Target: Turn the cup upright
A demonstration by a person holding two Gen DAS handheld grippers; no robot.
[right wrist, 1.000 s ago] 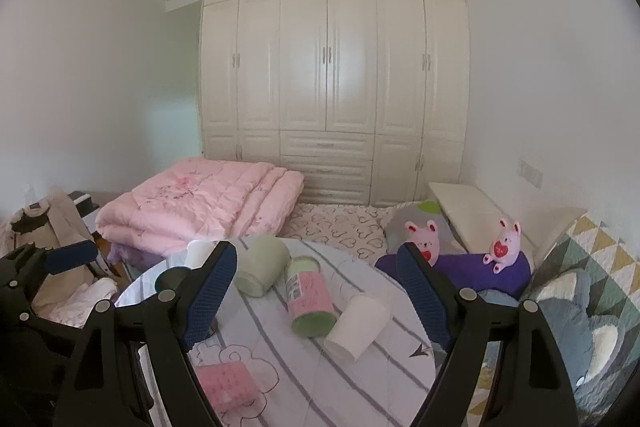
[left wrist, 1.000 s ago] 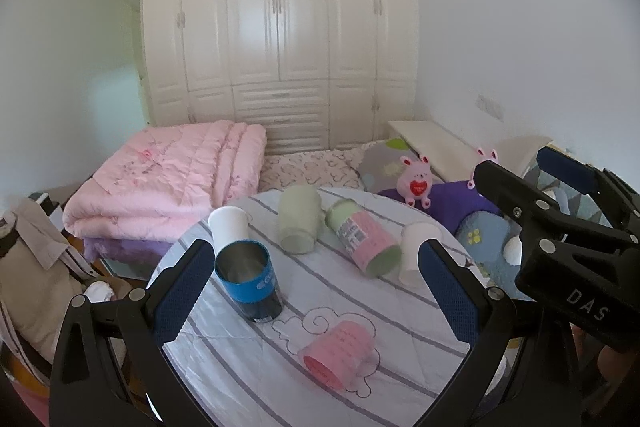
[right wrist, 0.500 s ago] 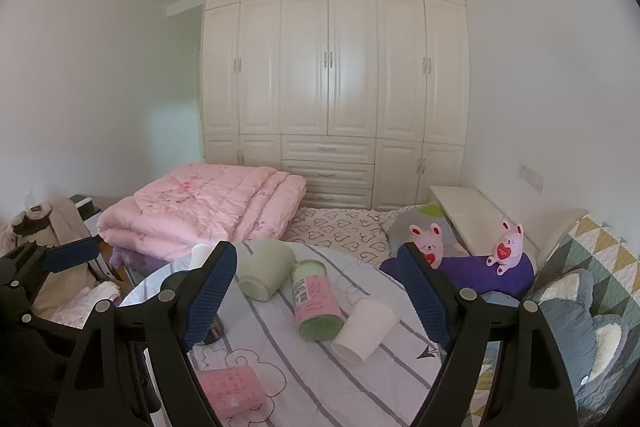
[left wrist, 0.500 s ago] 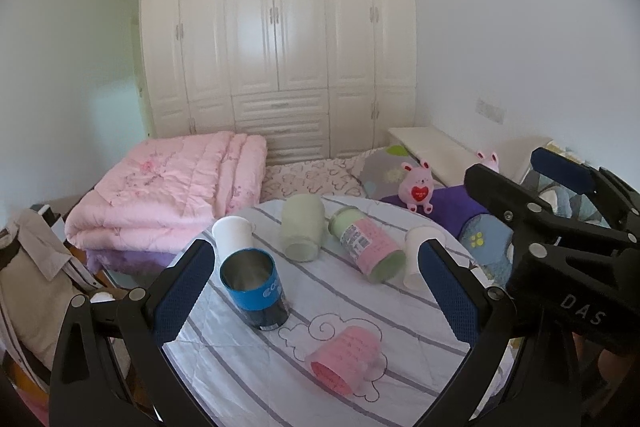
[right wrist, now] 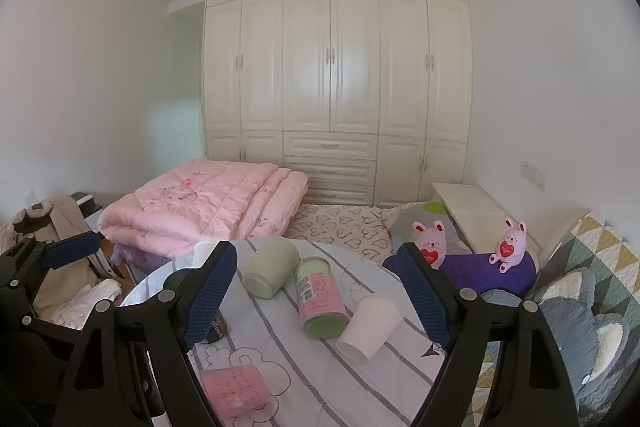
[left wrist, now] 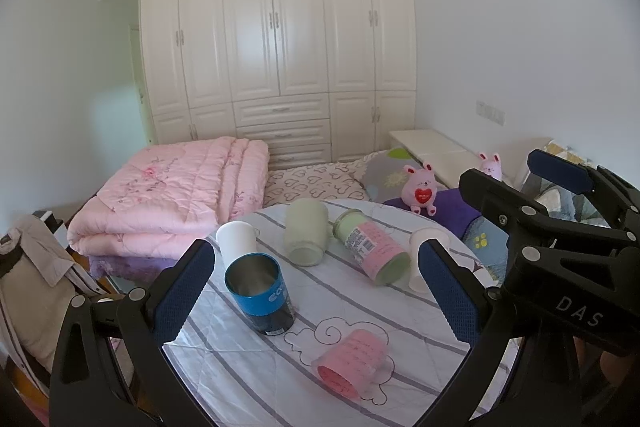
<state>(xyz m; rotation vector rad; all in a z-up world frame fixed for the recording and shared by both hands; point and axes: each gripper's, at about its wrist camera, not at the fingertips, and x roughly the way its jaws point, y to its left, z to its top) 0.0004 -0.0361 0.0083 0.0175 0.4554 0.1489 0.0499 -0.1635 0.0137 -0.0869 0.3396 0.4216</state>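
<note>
Lying on their sides near the worktop (left wrist: 248, 383) edge, the pink cup (left wrist: 352, 361) and white cup (right wrist: 370, 325) could be rolled off if nudged. Both grippers, left (left wrist: 316, 297) and right (right wrist: 316, 297), were held wide, gripping nothing.

A bedroom in a home is showing here; a tall cream wardrobe (right wrist: 336, 67) with panelled doors and drawers is filling the far wall; a folded pink quilt (right wrist: 204, 213) is lying on a bed beside a heart-patterned sheet (right wrist: 340, 227); two pink plush rabbits (right wrist: 430, 241) are sitting near a purple cushion (right wrist: 488, 269); a round table under a striped cloth (left wrist: 256, 363) is standing in front; clothes (left wrist: 28, 275) are hanging at the left.
</note>
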